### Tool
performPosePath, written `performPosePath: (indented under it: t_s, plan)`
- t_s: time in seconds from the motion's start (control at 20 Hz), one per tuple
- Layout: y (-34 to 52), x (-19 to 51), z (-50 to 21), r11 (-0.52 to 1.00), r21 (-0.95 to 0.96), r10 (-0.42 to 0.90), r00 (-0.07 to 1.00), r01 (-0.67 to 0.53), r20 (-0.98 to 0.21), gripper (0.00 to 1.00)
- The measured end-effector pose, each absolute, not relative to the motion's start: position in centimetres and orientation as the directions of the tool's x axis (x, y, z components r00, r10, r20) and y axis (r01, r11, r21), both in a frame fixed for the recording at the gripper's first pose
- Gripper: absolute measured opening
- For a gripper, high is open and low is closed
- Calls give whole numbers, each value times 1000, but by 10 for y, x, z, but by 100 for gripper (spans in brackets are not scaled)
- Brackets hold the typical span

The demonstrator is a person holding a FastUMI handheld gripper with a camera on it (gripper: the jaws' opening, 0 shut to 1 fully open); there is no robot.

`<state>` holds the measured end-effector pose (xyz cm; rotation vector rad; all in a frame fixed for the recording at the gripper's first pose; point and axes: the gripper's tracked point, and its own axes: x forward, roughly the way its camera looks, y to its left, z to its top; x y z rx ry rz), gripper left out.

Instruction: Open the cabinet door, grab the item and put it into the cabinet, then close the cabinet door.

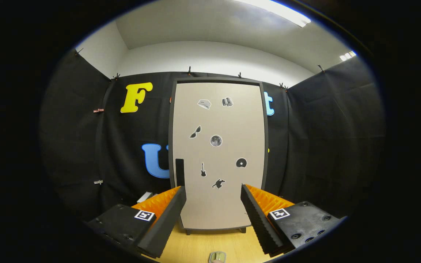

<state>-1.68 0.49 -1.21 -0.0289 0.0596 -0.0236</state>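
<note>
Low at six o'clock, a small pale item (pixel 217 257) lies on the wooden tabletop (pixel 199 246), below the gripper (pixel 213 191), whose fingers gape empty. At twelve o'clock stands the closed cabinet door (pixel 217 153); its dark handle (pixel 179 172) hugs the edge at ten o'clock, so a finger could slip off that thin strip.

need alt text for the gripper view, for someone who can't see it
A closed beige cabinet door with small stickers and a dark handle at its left edge stands ahead of the open gripper, whose fingers hold nothing. A small pale item lies on the wooden table between the fingers.
</note>
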Motion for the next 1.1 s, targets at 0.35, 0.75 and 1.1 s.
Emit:
performPosePath:
  t_s: [0.35, 0.75, 1.1]
  plan:
    - [38, -14, -15, 1000, -30, -2, 998, 0, -62, 98]
    - [76, 25, -22, 997, -47, 60, 997, -63, -53, 98]
    - [100, 95, -49, 992, -12, 126, 990, -127, -58, 98]
